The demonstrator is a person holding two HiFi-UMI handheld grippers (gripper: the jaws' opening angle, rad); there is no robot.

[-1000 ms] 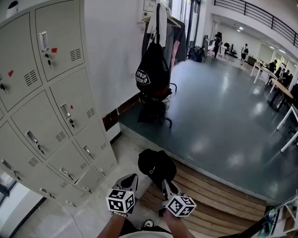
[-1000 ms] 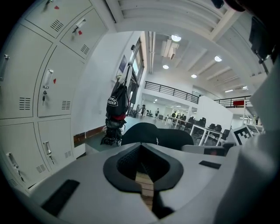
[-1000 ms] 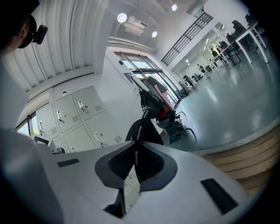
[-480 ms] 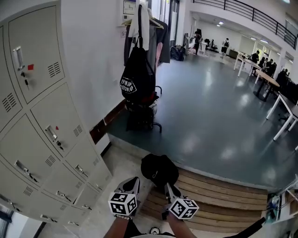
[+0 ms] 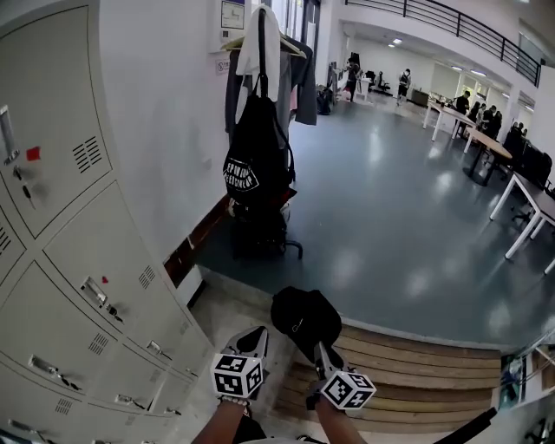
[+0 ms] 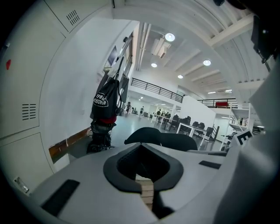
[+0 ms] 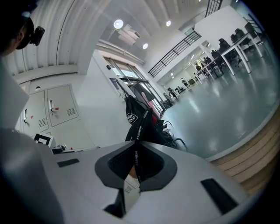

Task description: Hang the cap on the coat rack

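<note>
Okay, progress: cap (image 5: 305, 317) not hung; approach and hooking remain.
Left gripper (image 5: 251, 336): jaws together, empty.
Rack (image 5: 260, 12): well ahead, by wall (image 5: 165, 130).
Cap: low above steps (image 5: 416, 355).
Right gripper (image 5: 322, 350): clamped on its strap (image 7: 136, 148).
Views: strap pinch only in right gripper view; whole cap only in head view.

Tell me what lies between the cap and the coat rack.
Only bare floor. In the head view, a pale strip and dark floor separate the cap from the coat rack.
</note>
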